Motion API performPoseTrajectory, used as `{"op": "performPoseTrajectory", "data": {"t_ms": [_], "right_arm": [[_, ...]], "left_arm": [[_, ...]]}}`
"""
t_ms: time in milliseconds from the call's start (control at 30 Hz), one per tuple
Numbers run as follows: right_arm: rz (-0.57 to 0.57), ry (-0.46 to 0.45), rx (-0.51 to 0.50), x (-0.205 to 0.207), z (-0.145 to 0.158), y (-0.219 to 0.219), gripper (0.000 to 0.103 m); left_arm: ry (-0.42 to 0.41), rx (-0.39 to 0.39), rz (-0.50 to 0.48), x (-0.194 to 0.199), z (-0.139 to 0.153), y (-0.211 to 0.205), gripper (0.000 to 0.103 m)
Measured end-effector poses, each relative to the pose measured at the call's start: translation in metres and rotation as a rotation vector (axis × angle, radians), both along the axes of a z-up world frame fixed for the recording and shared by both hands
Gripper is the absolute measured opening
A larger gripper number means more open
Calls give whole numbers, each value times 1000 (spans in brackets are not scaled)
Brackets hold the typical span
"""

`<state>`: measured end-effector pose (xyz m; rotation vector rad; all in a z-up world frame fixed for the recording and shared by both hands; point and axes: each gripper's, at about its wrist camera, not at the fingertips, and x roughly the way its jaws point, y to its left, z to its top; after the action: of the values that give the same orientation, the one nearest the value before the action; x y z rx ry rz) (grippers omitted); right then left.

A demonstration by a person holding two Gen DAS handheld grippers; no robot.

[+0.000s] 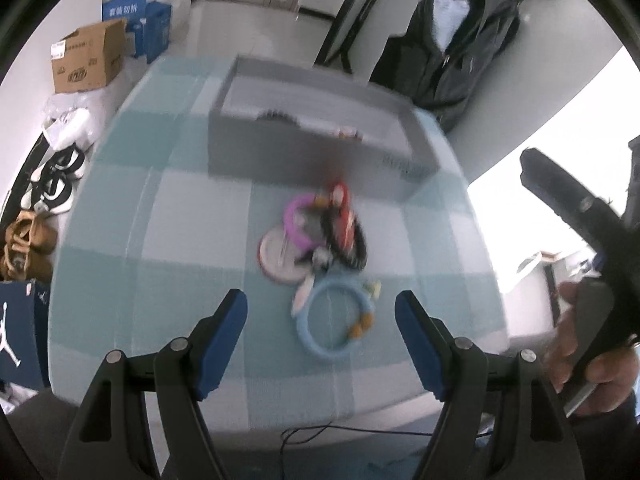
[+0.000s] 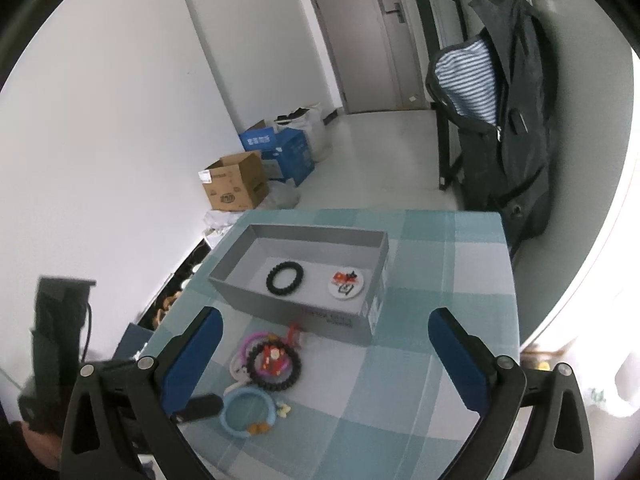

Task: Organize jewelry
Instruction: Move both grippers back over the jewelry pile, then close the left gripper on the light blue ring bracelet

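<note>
A pile of jewelry lies on the teal checked tablecloth [image 2: 440, 280]: a light blue bracelet [image 1: 306, 332] [image 2: 230, 414], a pink bracelet [image 1: 294, 220] [image 2: 246, 344], a black beaded bracelet [image 1: 354, 240] [image 2: 276, 384] and a white disc [image 1: 274, 256]. Behind the pile stands a grey box [image 1: 280, 152] [image 2: 320, 236], which holds another black beaded bracelet [image 2: 285, 278] and a white round badge [image 2: 346, 282]. My left gripper [image 1: 320, 298] hovers open just above the blue bracelet, gripping nothing. My right gripper [image 2: 326, 316] is open wide and empty, above the pile and the box front.
The table's near edge lies close below the pile. Cardboard and blue boxes [image 2: 240, 184] [image 1: 88, 60] and shoes [image 1: 56, 176] sit on the floor to the left. A dark jacket [image 2: 508, 128] [image 1: 460, 52] hangs behind the table's right corner. A hand [image 1: 580, 360] holds the right gripper.
</note>
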<state>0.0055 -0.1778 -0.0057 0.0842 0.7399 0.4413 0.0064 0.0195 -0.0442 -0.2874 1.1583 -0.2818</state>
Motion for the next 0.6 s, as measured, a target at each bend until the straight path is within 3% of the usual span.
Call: {"op": "performPoseTrajectory", "data": {"t_ms": [167, 300, 467, 533, 600], "right_arm": [[1, 17, 0, -13, -6, 3, 103], [6, 21, -17, -21, -9, 7, 103], [-12, 32, 0, -24, -12, 3, 103], [-20, 35, 2, -24, -13, 2, 103], [-24, 34, -4, -24, -13, 0, 103]], "left_arm": [[37, 30, -16, -4, -10, -7, 70], [58, 57, -19, -3, -18, -9, 55], [29, 119, -33, -1, -17, -17, 46], [12, 169, -49, -1, -16, -24, 38], [-2, 218, -71, -1, -16, -31, 24]]}}
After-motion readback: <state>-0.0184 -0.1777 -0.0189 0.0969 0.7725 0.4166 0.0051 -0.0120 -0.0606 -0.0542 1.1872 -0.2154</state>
